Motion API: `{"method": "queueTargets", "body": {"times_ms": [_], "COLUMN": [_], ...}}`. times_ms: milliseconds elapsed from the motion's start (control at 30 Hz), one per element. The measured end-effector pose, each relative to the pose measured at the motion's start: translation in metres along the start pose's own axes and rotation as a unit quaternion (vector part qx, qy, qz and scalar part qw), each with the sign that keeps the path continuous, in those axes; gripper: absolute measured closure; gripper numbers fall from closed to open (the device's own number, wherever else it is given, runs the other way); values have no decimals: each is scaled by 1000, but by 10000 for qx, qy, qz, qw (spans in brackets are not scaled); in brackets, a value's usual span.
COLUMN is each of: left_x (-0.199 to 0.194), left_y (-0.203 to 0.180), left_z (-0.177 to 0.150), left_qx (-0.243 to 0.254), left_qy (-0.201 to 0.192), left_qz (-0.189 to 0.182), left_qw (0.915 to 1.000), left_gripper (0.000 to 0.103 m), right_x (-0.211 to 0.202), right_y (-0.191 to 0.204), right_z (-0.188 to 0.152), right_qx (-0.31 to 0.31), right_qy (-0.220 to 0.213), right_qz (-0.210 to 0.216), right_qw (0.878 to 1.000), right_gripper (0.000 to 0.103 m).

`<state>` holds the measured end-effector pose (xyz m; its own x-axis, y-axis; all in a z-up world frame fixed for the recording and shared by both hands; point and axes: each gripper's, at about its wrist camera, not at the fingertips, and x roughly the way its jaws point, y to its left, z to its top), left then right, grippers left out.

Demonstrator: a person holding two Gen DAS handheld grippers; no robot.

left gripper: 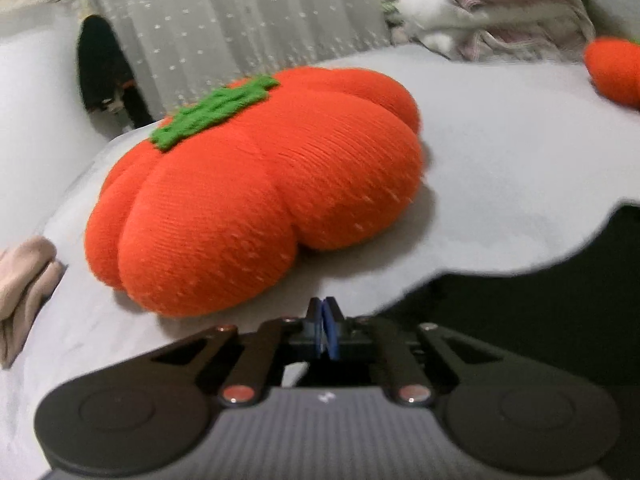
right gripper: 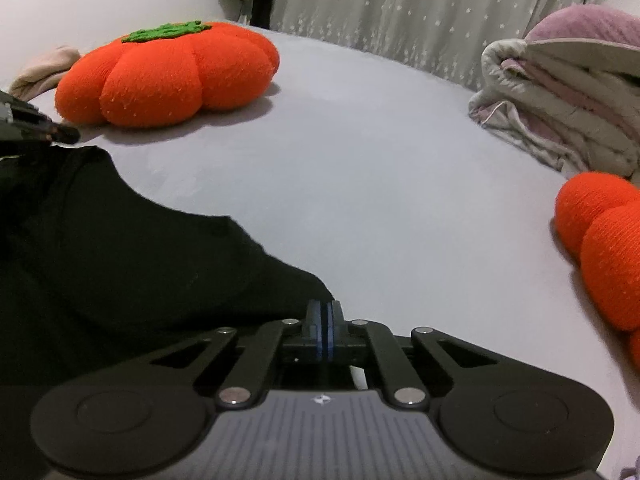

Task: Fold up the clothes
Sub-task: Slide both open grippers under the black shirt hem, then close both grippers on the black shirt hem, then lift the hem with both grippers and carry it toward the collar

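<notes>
Presently the black cloth garment [right gripper: 120,248] lies on the pale grey bed sheet [right gripper: 380,200], each gripper's fingers pressed together at its edge: left gripper [left gripper: 325,330], right gripper [right gripper: 325,330]; a pinch cannot be confirmed. Round orange knitted pumpkin cushion [left gripper: 256,196] sits clear, leaving folding room.

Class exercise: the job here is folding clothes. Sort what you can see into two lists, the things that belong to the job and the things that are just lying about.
Belongs to the job:
black garment
left gripper, shut
right gripper, shut

Just lying about:
orange pumpkin cushion
second orange cushion
folded quilt
beige cloth
starred curtain
</notes>
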<state>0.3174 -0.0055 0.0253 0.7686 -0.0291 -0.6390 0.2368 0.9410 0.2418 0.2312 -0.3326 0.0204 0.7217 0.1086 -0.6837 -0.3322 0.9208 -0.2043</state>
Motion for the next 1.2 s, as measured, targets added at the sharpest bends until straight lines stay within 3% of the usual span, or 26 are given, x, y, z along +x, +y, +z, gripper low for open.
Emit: {"method": "queueTargets", "body": {"times_ms": [200, 267, 400, 600, 733, 767, 867, 967, 1200], "left_x": [1, 2, -1, -9, -7, -2, 12, 12, 7], "left_y": [18, 17, 27, 16, -2, -8, -25, -29, 1], "left_z": [12, 10, 6, 5, 0, -2, -5, -4, 18], "left_qx": [-459, -398, -586, -276, 93, 218, 552, 610, -342], "left_qy": [-142, -123, -89, -312, -377, -310, -40, -202, -417], "left_qz": [113, 91, -307, -693, -716, -611, -370, -262, 79], "left_qw": [9988, 9991, 9978, 9967, 9967, 9974, 9978, 9976, 9985], "left_gripper": [100, 99, 93, 71, 69, 69, 99, 100, 100], "right_x": [-9, -2, 14, 24, 23, 22, 26, 25, 16], "right_y": [-6, -3, 4, 3, 5, 5, 2, 1, -5], "right_z": [11, 10, 8, 10, 14, 15, 13, 12, 12], "right_qx": [203, 68, -157, -9, 42, 69, 106, 136, 290], "right_qy": [-390, -263, 6, -39, -184, -212, -136, -153, -383], "right_qz": [-350, -458, -634, -665, -802, -834, -844, -838, -809], "right_qw": [9984, 9986, 9979, 9978, 9966, 9963, 9963, 9963, 9956], "right_gripper": [99, 99, 99, 99, 100, 100, 100, 100, 100]}}
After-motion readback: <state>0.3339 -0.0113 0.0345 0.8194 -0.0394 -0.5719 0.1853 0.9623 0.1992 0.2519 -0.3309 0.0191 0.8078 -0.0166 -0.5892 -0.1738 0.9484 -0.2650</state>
